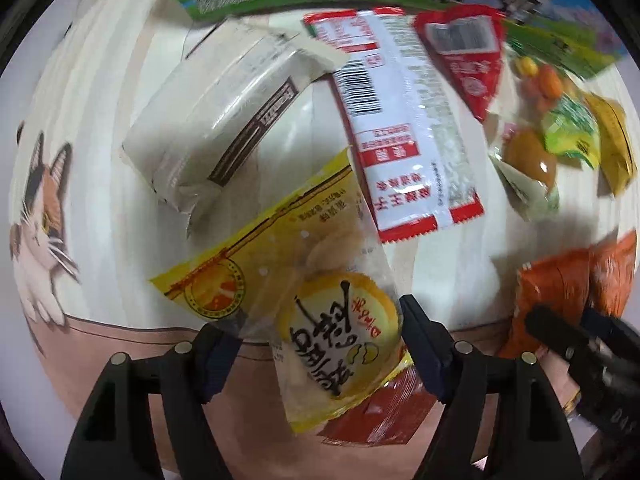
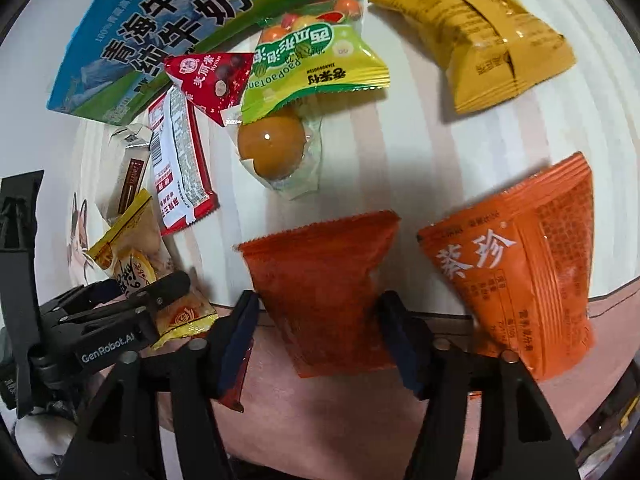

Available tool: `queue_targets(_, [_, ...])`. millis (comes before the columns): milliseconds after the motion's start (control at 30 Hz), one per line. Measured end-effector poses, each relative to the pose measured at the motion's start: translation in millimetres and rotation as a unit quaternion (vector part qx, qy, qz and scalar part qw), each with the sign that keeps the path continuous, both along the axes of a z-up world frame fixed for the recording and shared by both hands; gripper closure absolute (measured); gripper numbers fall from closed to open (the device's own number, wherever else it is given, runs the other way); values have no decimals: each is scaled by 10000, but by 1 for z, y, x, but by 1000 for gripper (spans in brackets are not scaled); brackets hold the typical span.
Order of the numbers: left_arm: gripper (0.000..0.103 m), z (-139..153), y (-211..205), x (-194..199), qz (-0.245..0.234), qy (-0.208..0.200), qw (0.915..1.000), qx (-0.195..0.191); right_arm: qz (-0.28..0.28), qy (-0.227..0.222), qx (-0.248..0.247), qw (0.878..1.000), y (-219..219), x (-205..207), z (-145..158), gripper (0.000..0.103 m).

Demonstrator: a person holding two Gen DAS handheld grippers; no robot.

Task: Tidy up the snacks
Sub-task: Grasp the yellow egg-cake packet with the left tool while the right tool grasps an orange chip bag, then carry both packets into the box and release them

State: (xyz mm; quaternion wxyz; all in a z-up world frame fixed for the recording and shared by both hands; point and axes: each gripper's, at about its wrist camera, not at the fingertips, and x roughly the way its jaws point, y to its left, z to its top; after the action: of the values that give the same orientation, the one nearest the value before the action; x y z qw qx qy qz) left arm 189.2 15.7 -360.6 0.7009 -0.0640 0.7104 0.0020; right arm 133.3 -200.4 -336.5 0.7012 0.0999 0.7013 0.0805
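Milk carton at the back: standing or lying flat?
Cannot tell for sure. The milk carton shows one broad printed face along the table's far edge in both views, snacks against it; neither view shows its base or top.

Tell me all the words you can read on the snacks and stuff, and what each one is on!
"青海牛奶" and "纯牛奶": milk carton.
"PaoPaoTang": green candy bag.
"茶珍": orange packet.
"GenRobot.AI": left gripper.
Red triangular packet, red-and-white wrapper, yellow egg-snack bag, mustard pouch: print too small or blurred to read surely.
Plain orange-red packet between the right gripper fingers: none.
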Motion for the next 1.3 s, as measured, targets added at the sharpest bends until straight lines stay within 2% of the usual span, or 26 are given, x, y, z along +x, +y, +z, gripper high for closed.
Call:
queue_targets(67, [28, -6, 9, 3, 240, 1, 9997, -73, 126, 44, -54, 9999, 3, 2, -1, 29])
queue_targets(267, [28, -13, 18, 1, 426, -184, 9989, -32, 418, -97, -560, 9975, 18, 2, -6, 29])
queue_targets(300, [29, -14, 19, -12, 434, -238, 9988, -23, 449, -156, -624, 9969, 21, 1, -5, 31])
queue_targets(433, [44, -6, 21, -35, 456, -407, 9981, 60, 521, -359, -766, 9951, 24, -7, -3, 39])
queue_targets(500, [46, 0, 21, -44, 420, -450, 9980, 126, 515, -435, -788, 9946, 24, -10, -1, 45])
queue_targets(633, [49, 14, 16, -56, 306, -575, 9976, 215, 375, -474, -520, 9968, 23, -21, 7, 50])
queue_targets(800, [49, 44, 6, -67, 137, -908, 9955, 221, 89, -431, 37, 9990, 22, -14, 29, 51])
queue_targets(933, [49, 79, 5, -69, 209, -1288, 9914, -46, -51, -615, 549, 9966, 17, -7, 66, 51])
queue_targets(1033, [49, 121, 7, -64, 248, -1667, 9852, -302, -175, -793, 853, 9930, 18, 1, 95, 51])
queue_targets(1200, [49, 185, 17, -28, 139, -2163, 9751, -469, -195, -1225, 1204, 9849, 28, 34, 154, 51])
queue_targets(1300, [49, 206, 23, 5, 91, -2305, 9720, -439, -115, -1528, 1160, 9814, 44, 64, 184, 51])
